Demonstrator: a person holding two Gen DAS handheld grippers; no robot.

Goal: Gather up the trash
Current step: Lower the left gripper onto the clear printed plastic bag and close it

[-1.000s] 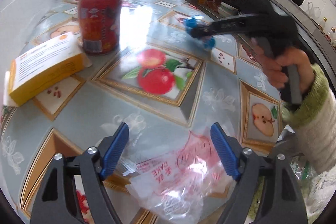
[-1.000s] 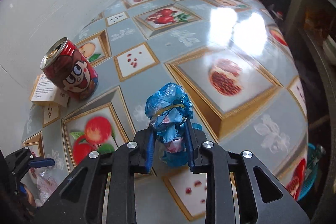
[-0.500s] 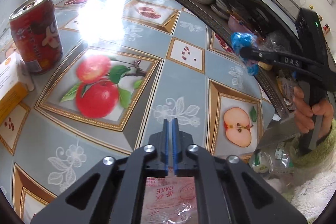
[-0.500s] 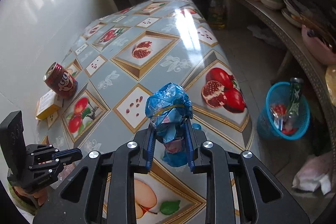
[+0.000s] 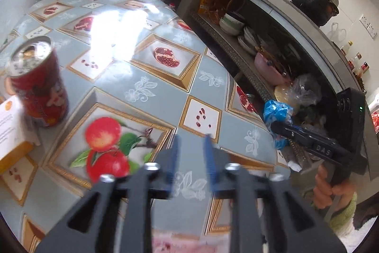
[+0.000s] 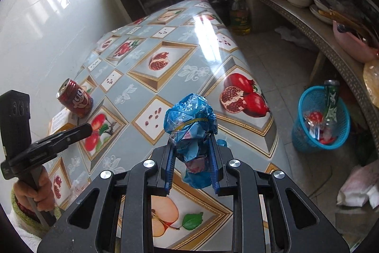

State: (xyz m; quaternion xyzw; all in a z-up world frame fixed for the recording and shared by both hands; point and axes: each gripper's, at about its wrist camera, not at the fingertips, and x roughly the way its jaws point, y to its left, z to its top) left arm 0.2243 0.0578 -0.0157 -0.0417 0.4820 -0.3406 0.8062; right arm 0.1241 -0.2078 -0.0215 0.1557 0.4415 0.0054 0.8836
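My right gripper [image 6: 191, 160] is shut on a crumpled blue plastic bag [image 6: 190, 120] and holds it in the air above the table's right edge; the bag also shows in the left wrist view [image 5: 276, 110]. My left gripper [image 5: 191, 153] is blurred, its jaws a little apart with nothing between them. A pink-printed clear cake wrapper [image 5: 180, 242] lies below it at the frame's bottom edge. A red drink can [image 5: 38, 84] stands on the table at the left, also seen in the right wrist view [image 6: 74, 98]. A blue trash basket [image 6: 319, 120] stands on the floor to the right.
A yellow-and-white box [image 5: 11, 132] lies beside the can. The table has a fruit-patterned cloth [image 6: 165, 58]. A shelf with bowls [image 5: 231, 21] and a pink basin [image 6: 353, 39] runs along the right. An oil bottle [image 6: 239, 13] stands on the floor behind the table.
My left gripper closed over the cake wrapper, then its jaws parted; the wrapper now lies low under it. My right gripper carried the blue bag from over the table out toward its right edge.
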